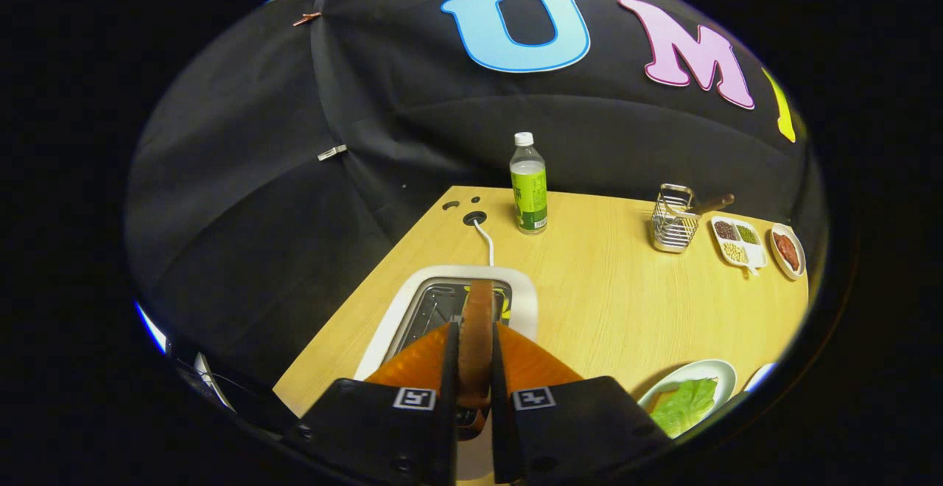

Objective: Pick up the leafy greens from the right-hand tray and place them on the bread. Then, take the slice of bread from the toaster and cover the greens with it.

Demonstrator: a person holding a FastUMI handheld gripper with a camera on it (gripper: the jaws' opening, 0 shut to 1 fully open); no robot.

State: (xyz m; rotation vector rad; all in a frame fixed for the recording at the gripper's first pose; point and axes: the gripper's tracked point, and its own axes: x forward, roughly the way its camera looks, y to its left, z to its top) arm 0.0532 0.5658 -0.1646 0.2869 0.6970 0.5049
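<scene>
You're in a recording booth staged as a kitchen. Black cloth wall (243, 250) backs a wooden table (611, 302) with toaster (442, 309) and food dishes (739, 241).

The claw (475, 357) is seen as two broad black housings set side by side, each tapering forward into a wedge-shaped finger (421, 359). A small square black-and-white fiducial marker is fixed on the top face of each housing, close to the inner edge. Round screw recesses are visible low on both housings, near the bottom.
</scene>
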